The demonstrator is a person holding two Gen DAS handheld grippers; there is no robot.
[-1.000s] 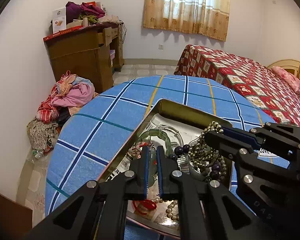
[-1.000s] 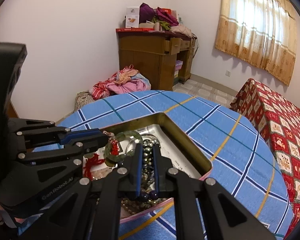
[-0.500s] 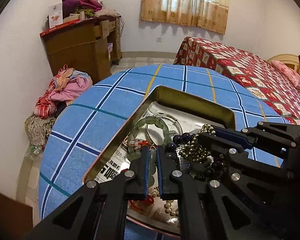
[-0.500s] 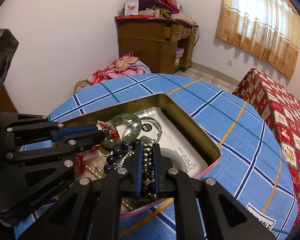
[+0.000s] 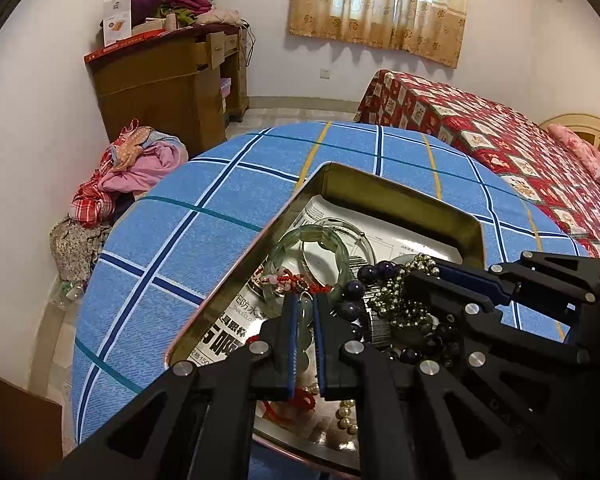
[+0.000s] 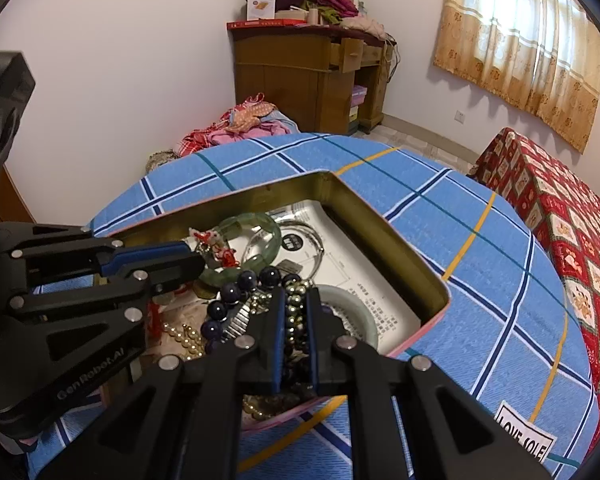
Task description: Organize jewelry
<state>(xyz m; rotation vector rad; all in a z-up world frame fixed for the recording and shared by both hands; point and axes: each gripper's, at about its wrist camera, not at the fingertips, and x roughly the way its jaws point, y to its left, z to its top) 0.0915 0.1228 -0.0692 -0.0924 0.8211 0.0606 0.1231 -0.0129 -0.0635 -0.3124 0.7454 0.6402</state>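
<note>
Here both tools work inside the open gold tin [image 5: 400,196], which sits on the blue checked counter [image 5: 204,216] and holds a tangle of jewelry on printed paper. The left tool [image 5: 303,308] is clenched on a pale green beaded bracelet [image 5: 303,332], whose beads show in the narrow gap between its blue pads. The right tool [image 6: 294,308] is clenched on a strand of brassy metallic beads [image 6: 296,316] that runs between its fingers and down into the heap. Around them lie a jade bangle [image 6: 256,222], a dark purple bead strand [image 6: 244,280], a red charm [image 6: 220,252], small pearls [image 6: 184,338] and a second pale bangle [image 6: 352,304], several overlapping. The step in hand looks like separating two pieces from the tangle, one per tool. The next move probably calls for lifting the two strands slowly and apart from each other, watching whether the purple beads come up with them, since they touch both picks.
</note>
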